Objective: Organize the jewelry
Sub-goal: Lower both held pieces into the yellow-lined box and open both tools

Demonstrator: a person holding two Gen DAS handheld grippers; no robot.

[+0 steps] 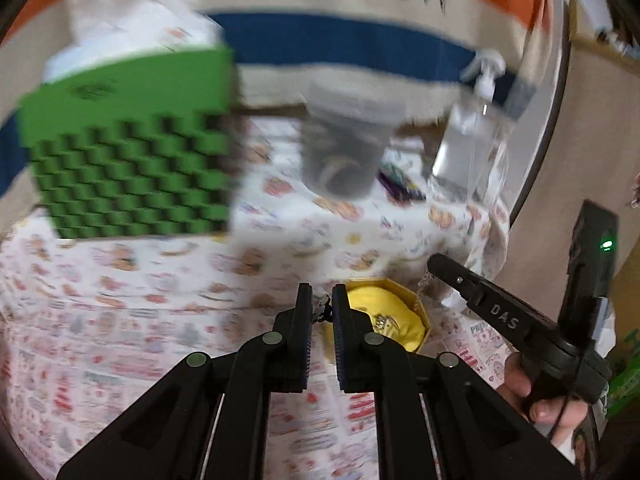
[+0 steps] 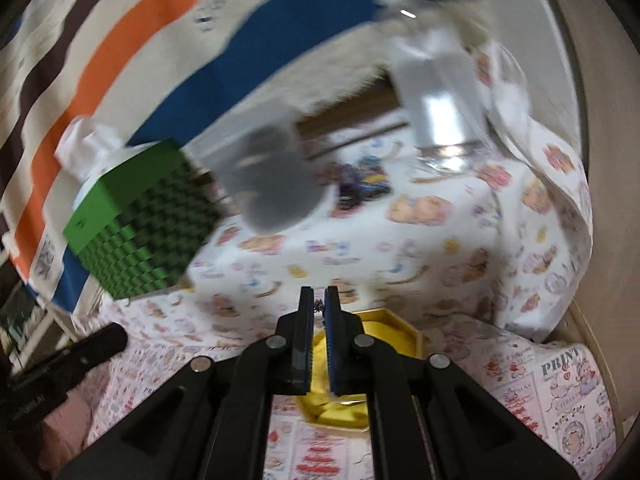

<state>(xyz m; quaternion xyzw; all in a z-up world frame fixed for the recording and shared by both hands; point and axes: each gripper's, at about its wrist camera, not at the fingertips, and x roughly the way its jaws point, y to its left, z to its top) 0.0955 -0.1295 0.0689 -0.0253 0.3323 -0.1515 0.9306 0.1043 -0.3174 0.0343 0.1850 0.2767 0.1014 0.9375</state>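
A gold-rimmed jewelry box with a yellow cushion (image 1: 390, 308) sits on the printed cloth; a small ring-like piece (image 1: 384, 323) lies on the cushion. My left gripper (image 1: 322, 300) is nearly shut on a thin chain (image 1: 322, 307), just left of the box. My right gripper (image 2: 319, 302) is nearly shut on a fine chain (image 2: 319, 305), above the same box (image 2: 400, 340). The right gripper (image 1: 444, 266) also shows in the left wrist view, with a chain hanging beside its tip. Both views are blurred.
A green and black checkered box (image 1: 132, 152) stands at the left. A grey cup (image 1: 344, 148) with rings and a clear pump bottle (image 1: 472, 136) stand at the back. Small colourful items (image 2: 360, 180) lie behind. A striped cloth (image 1: 340, 40) hangs behind.
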